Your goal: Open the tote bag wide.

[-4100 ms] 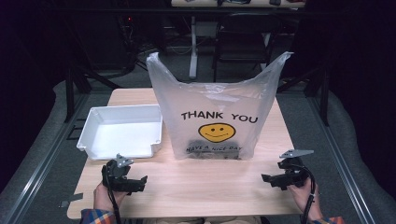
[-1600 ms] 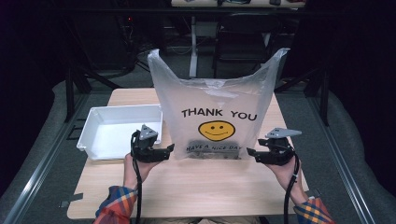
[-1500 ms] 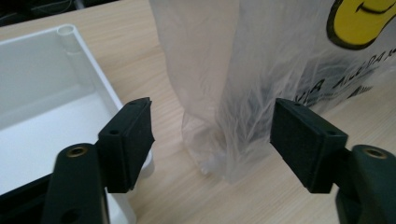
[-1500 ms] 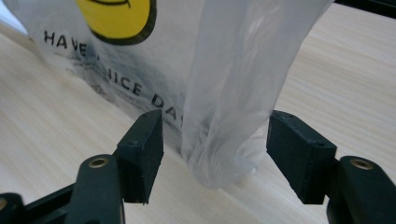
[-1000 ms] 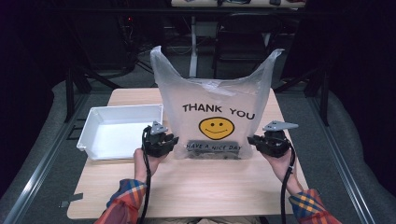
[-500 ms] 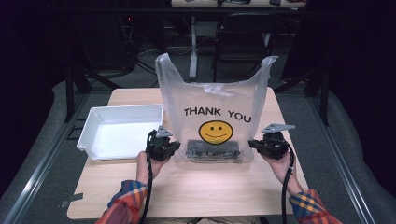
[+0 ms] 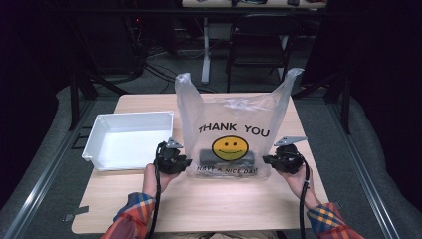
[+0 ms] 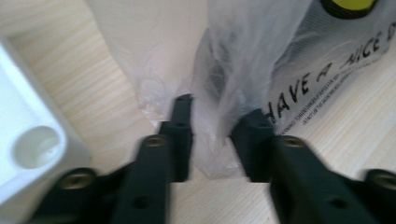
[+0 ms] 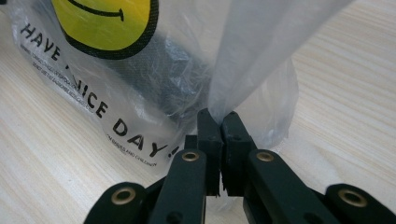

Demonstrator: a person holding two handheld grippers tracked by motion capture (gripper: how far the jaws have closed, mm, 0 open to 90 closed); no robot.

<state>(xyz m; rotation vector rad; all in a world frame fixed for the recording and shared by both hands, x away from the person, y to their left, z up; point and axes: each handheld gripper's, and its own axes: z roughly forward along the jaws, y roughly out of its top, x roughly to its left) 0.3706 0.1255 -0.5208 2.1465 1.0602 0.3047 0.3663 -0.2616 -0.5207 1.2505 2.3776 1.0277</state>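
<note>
A translucent plastic bag (image 7: 234,117) printed "THANK YOU" with a yellow smiley stands upright mid-table, and a dark flat object (image 7: 226,158) lies inside at its bottom. My left gripper (image 7: 175,160) is at the bag's lower left corner. In the left gripper view that gripper (image 8: 214,135) is open, with a fold of the bag (image 8: 219,93) between its spread jaws. My right gripper (image 7: 274,159) is at the lower right corner. Seen in the right gripper view, this gripper (image 9: 220,122) is shut, pinching a side fold of the bag (image 9: 252,56). The dark object (image 9: 163,70) shows through the plastic.
An empty white tray (image 7: 99,130) sits to the left of the bag, close to my left gripper; its corner (image 8: 28,140) shows in the left gripper view. Bare wooden table (image 7: 224,204) lies in front of the bag. Chairs and table legs stand beyond the far edge.
Both grippers came forward from the near table edge and inward to the bag's bottom corners. The bag has narrowed between them, and the right gripper has closed on its side fold.
</note>
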